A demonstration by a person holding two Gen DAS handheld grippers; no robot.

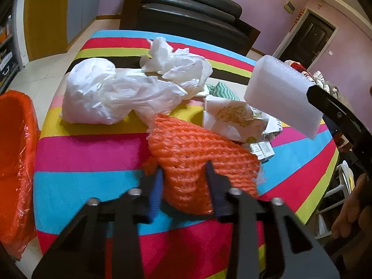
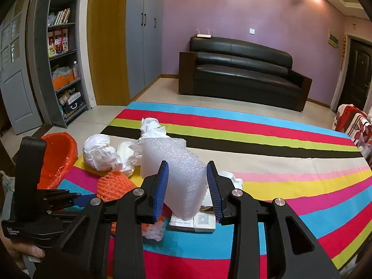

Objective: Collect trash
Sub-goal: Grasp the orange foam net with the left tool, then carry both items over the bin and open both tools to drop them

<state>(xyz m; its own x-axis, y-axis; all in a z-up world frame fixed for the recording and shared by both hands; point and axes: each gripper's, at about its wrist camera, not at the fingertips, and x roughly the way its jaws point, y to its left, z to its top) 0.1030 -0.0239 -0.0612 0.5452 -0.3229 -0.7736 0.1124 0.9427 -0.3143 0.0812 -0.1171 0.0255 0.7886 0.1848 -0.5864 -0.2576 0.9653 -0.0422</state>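
Gripping a white bubble-foam block (image 2: 179, 179) raised above the striped tablecloth (image 2: 279, 162), long axis pointing away, the right gripper (image 2: 187, 186) is clamping it while the left gripper (image 1: 183, 183) is pinching an orange foam net sleeve (image 1: 197, 153).

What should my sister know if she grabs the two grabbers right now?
Right gripper: shut on the white foam block, held up above the table.
Left gripper: fingers astride the orange foam net; grip unclear.
Orange-lined trash bin waits off the table's left edge; nothing visible inside.
Left on the striped tablecloth: white plastic bags, printed paper wrapper, small boxes.
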